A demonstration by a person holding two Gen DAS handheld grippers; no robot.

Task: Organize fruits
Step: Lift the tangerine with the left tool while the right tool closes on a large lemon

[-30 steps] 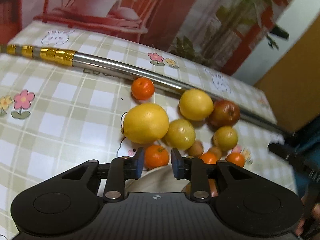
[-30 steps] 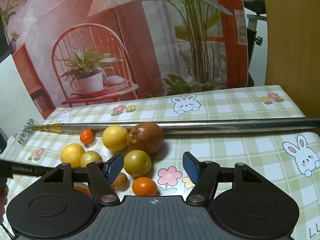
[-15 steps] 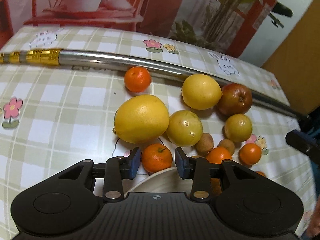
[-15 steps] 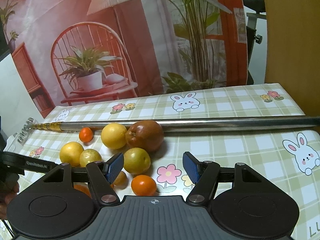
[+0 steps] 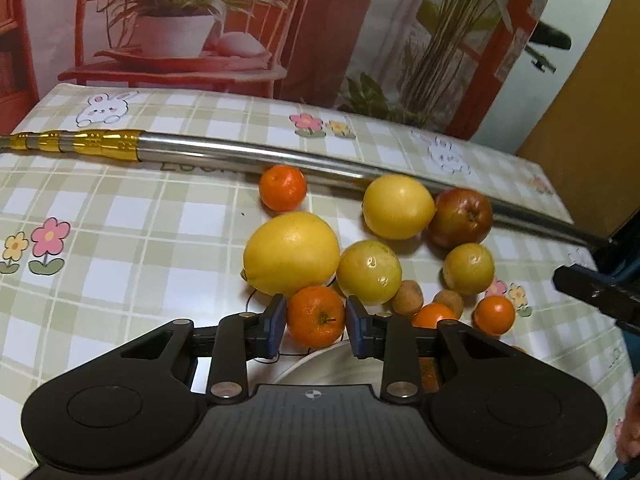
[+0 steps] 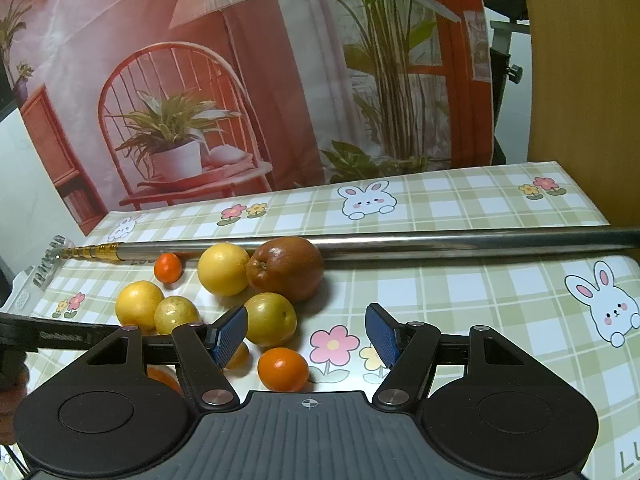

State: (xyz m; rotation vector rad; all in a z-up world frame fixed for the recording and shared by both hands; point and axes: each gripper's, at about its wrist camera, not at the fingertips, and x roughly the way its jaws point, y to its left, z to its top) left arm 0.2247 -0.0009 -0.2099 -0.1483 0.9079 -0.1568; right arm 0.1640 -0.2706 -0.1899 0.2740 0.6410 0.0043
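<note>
Orange mandarin point(image 5: 316, 317) betw. L gripper point(image 5: 316, 322) pads.

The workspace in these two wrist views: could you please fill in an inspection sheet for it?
Surface: table under a green checked cloth printed with rabbits and flowers.
Job's things: mandarin between the left fingers; large yellow citrus and a yellow-green fruit just behind it; red apple; more mandarins and small brown fruits nearby; white plate, only its rim visible.
Clutter: long metal pole with gold sections lying across the table.
Grippers: left gripper open, pads either side of the mandarin, contact unclear; right gripper wide open, holding nothing.
Cables: nothing seen.
Surroundings: printed backdrop of chair and plants; wooden panel at right.
</note>
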